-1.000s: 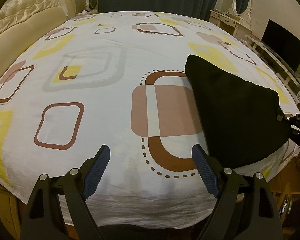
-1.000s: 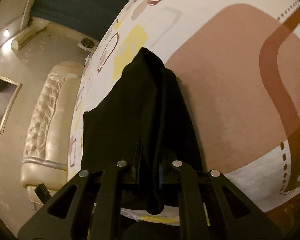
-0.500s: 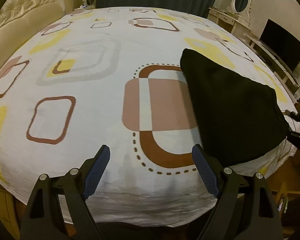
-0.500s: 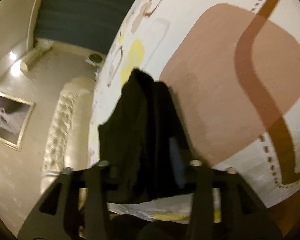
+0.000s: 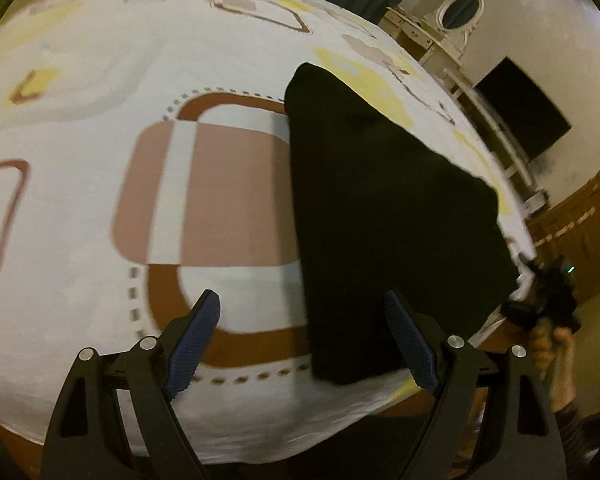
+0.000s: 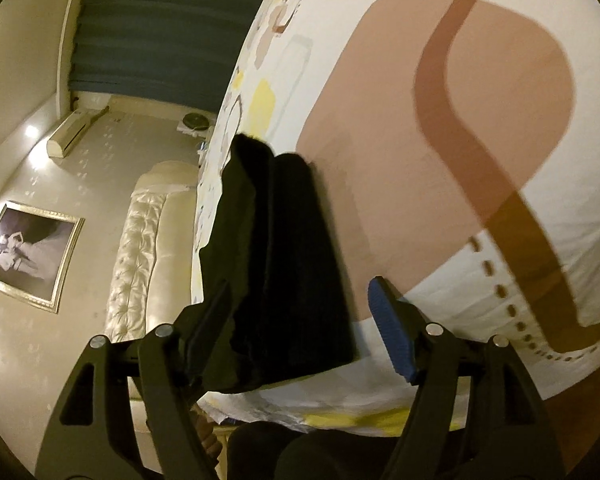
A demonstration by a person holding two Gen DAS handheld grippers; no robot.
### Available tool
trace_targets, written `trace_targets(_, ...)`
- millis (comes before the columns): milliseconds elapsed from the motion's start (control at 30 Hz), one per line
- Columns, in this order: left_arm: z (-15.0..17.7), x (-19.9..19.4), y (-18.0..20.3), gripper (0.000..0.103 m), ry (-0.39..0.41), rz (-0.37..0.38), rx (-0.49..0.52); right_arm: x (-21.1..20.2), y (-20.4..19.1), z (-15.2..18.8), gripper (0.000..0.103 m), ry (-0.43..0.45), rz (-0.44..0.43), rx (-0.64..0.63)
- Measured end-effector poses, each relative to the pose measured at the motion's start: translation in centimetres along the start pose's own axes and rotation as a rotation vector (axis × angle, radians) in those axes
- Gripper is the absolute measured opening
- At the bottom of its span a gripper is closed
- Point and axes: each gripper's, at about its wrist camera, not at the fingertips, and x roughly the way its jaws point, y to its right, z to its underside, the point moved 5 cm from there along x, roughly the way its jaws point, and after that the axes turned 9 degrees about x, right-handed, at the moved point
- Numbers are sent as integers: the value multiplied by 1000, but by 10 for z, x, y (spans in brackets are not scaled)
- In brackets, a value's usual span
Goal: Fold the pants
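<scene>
both wrist views look close along the bed [image 5: 80, 240], sharing the pants [image 5: 380, 208].

Black hand-held gripper [image 5: 302, 340] frames, silver screws, blue ribbed finger pads [image 5: 194, 340].

Folded black pants [image 5: 384, 216] lie on the patterned bed [image 5: 100, 264].

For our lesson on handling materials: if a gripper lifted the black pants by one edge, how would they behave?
The black pants would likely droop, since their stacked layers look soft. They probably won't roll, lying flat on the bedsheet.
</scene>
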Motion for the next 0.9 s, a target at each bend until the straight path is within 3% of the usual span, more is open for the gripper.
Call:
trace_targets(300,-14,25,4,85,-17,143,-79,24,-15,10,79,-51,14,-73)
trace_targets(367,-16,29,7,85,-16,162,-77,30,-19,11,69,-49,56,-113)
trace_targets(400,-16,31,10,84,-14,163,-68,34,-20,12,58,-51,80,-135)
trace_targets(467,-16,36,16,56,-22,163,-37,36,-20,14,48,-50,95,-154)
trace_targets(500,-17,39,16,54,-27,151,-36,37,-20,15,44,-49,93,-150)
trace_targets(567,-20,38,18,40,-10,139,-32,35,-22,15,41,-40,90,-151)
trace_targets(667,-22,31,22,32,8,88,18,36,-26,17,38,-28,94,-162)
trace_targets(900,-22,11,18,28,30,-36,102,55,-47,30,35,-51,82,-186)
